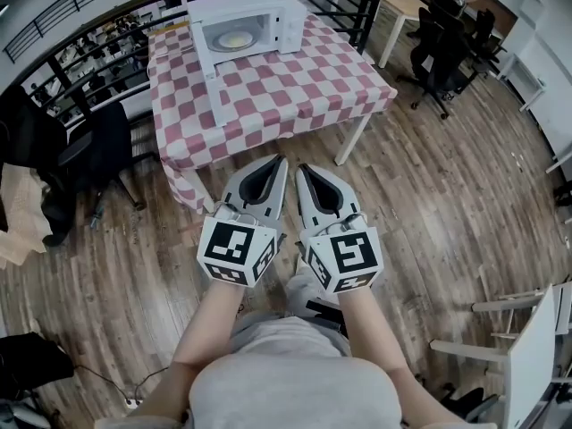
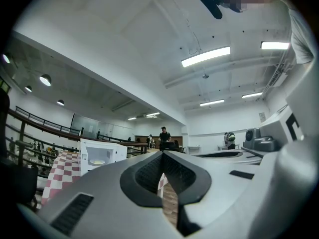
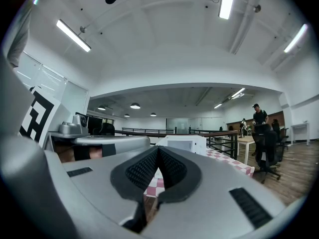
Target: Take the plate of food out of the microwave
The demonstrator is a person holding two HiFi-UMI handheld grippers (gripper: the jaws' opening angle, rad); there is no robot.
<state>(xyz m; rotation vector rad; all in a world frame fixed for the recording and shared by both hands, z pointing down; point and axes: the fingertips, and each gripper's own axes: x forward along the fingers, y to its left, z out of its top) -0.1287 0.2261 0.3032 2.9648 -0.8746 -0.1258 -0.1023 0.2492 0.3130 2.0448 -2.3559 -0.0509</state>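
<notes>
A white microwave (image 1: pixel 246 23) stands with its door (image 1: pixel 211 83) swung open at the far end of a red-and-white checkered table (image 1: pixel 295 88). Inside it lies the plate of food (image 1: pixel 235 39), pale yellow. My left gripper (image 1: pixel 282 159) and right gripper (image 1: pixel 301 167) are side by side over the wooden floor, short of the table's near edge, both shut and holding nothing. The left gripper view shows its tips (image 2: pixel 163 154) together, with the microwave (image 2: pixel 99 156) and plate (image 2: pixel 97 162) far off to the left. In the right gripper view the microwave (image 3: pixel 182 143) sits just beyond the shut tips (image 3: pixel 158 149).
A black railing (image 1: pixel 89 70) runs behind and left of the table. A black office chair (image 1: pixel 98 155) stands at the table's left, more chairs (image 1: pixel 442 56) and a white table (image 1: pixel 402 7) at the right. People (image 2: pixel 163 135) stand far off in the room.
</notes>
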